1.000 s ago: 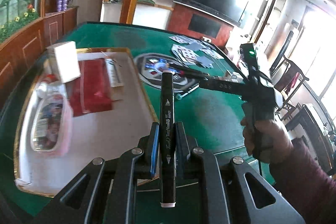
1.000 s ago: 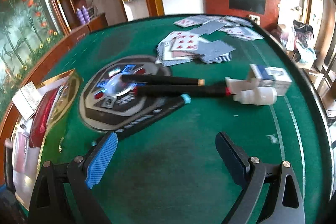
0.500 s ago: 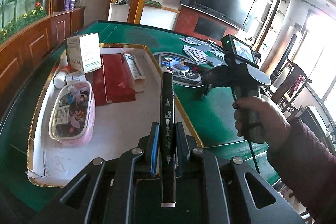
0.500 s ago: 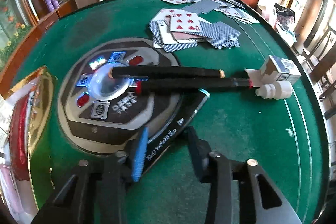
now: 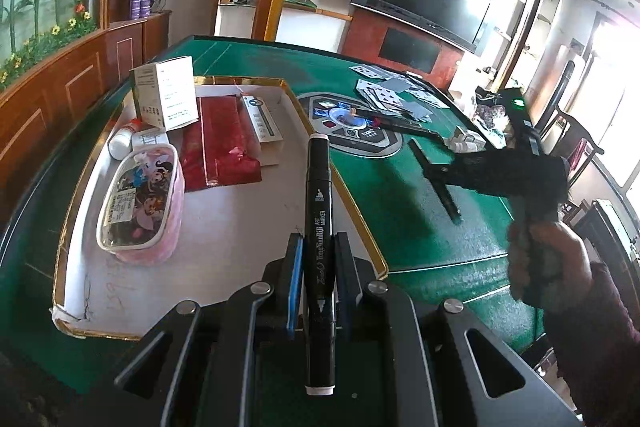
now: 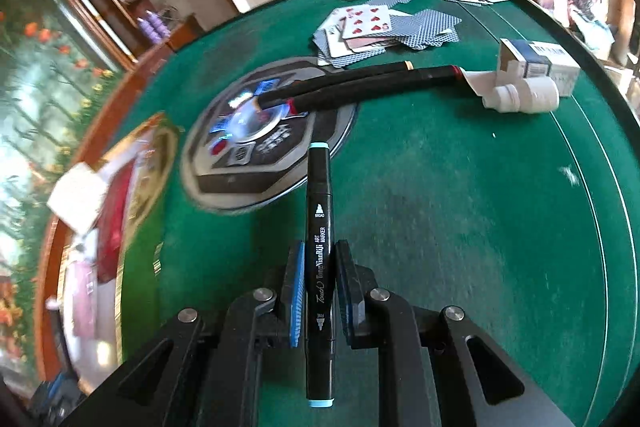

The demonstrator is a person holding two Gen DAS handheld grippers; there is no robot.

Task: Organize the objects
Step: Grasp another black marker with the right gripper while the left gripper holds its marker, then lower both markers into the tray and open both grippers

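Observation:
My left gripper point(image 5: 319, 251) is shut on a black art marker with white end caps point(image 5: 318, 195), held above the near right part of the gold-rimmed white tray point(image 5: 224, 227). My right gripper point(image 6: 318, 255) is shut on a black art marker with light-blue end caps point(image 6: 319, 211), lifted above the green table. In the left wrist view that marker point(image 5: 438, 183) shows crosswise in the right gripper. Two more black markers point(image 6: 360, 85) lie on the table across the round grey console point(image 6: 264, 147).
The tray holds a pink cartoon pouch point(image 5: 140, 199), a red packet point(image 5: 220, 143), a white box point(image 5: 166, 99) and a small white bottle point(image 5: 120, 139). Playing cards point(image 6: 384, 27) are spread at the far side. A blue-white box point(image 6: 540, 63) and white bottle point(image 6: 520, 97) lie at right.
My right gripper came down over the blue-capped marker beside the console, shut on it and lifted it. My left gripper, still holding its marker, moved back over the tray.

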